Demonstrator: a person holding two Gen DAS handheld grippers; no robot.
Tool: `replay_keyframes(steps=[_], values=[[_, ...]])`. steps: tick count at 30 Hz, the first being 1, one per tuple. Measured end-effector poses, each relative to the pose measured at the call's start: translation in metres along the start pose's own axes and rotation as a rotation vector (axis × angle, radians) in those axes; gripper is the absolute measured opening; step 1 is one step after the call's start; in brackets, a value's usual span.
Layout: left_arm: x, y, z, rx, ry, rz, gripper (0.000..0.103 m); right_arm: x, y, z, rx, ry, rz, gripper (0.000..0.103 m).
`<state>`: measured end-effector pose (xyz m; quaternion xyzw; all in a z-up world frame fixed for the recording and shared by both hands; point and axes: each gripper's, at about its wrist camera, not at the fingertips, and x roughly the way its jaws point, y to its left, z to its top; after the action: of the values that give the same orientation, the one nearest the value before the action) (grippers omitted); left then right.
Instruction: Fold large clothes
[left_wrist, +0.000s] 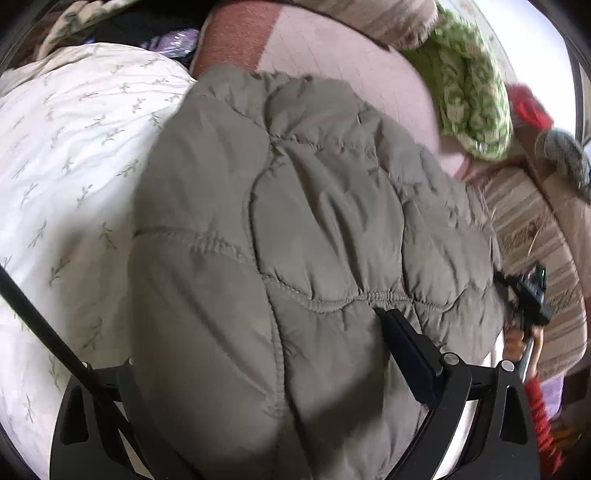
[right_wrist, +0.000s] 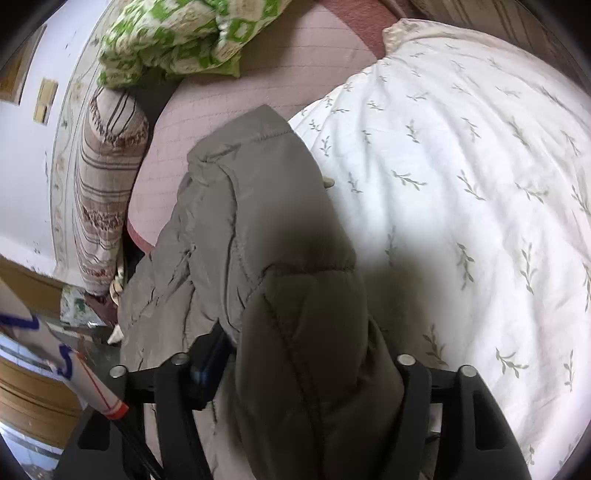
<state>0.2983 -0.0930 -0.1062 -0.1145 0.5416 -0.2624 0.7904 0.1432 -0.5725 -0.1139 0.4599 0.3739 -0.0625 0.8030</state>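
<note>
Both tools are over the bed: my left tool (left_wrist: 258, 373) stands spread wide with the grey-brown quilted jacket (left_wrist: 295, 229) bulging between its fingers, and only the right-hand finger (left_wrist: 408, 354) shows, lying against the fabric. Whether my right tool (right_wrist: 295, 373) is pinching I cannot tell; a thick fold of the jacket (right_wrist: 266, 240) fills the gap between its fingers, and no earlier picture lets me judge more. Largest around it, the pink quilted bedspread (right_wrist: 288, 70) carries the jacket, which lies partly on a white duvet with a green sprig print (right_wrist: 461, 177). Further off sit a green-and-white patterned blanket (right_wrist: 177, 33) and a striped brown bolster (right_wrist: 107, 177).
</note>
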Motion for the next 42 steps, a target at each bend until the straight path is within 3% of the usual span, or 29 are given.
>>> replay_keyframes(steps=[6,11,18,22,26,28,30,33,37,39,40,42], values=[[-0.05,0.01,-0.005,-0.035,-0.112,0.02,0.096,-0.043,0.032,-0.012,-0.063,-0.093,-0.07,0.069],[-0.096,0.012,-0.005,-0.046,-0.218,0.085,0.096,-0.055,0.048,-0.018,-0.115,-0.118,-0.169,0.07],[-0.142,-0.031,-0.049,0.088,-0.38,0.274,0.096,-0.005,0.062,-0.006,-0.19,-0.099,-0.354,0.078],[-0.15,-0.053,-0.08,0.088,-0.466,0.377,0.096,0.033,0.05,0.0,-0.137,-0.133,-0.427,0.097],[-0.175,-0.064,-0.108,0.077,-0.579,0.467,0.096,0.019,0.066,0.004,-0.158,-0.185,-0.513,0.095],[-0.189,-0.072,-0.121,0.086,-0.655,0.572,0.096,-0.004,0.083,0.0,-0.204,-0.24,-0.509,0.093],[-0.199,-0.077,-0.128,0.105,-0.681,0.634,0.097,-0.032,0.103,-0.01,-0.239,-0.325,-0.508,0.093],[-0.211,-0.082,-0.142,0.113,-0.689,0.655,0.097,-0.064,0.141,-0.031,-0.334,-0.383,-0.478,0.094],[-0.219,-0.083,-0.162,0.092,-0.705,0.647,0.097,-0.054,0.195,-0.068,-0.465,-0.29,-0.368,0.094],[-0.217,-0.082,-0.17,0.087,-0.697,0.666,0.097,-0.035,0.222,-0.088,-0.548,-0.225,-0.316,0.087],[-0.216,-0.082,-0.172,0.086,-0.683,0.673,0.097,-0.021,0.236,-0.099,-0.596,-0.194,-0.306,0.078],[-0.214,-0.078,-0.175,0.063,-0.651,0.64,0.097,0.01,0.258,-0.115,-0.672,-0.136,-0.285,0.073]])
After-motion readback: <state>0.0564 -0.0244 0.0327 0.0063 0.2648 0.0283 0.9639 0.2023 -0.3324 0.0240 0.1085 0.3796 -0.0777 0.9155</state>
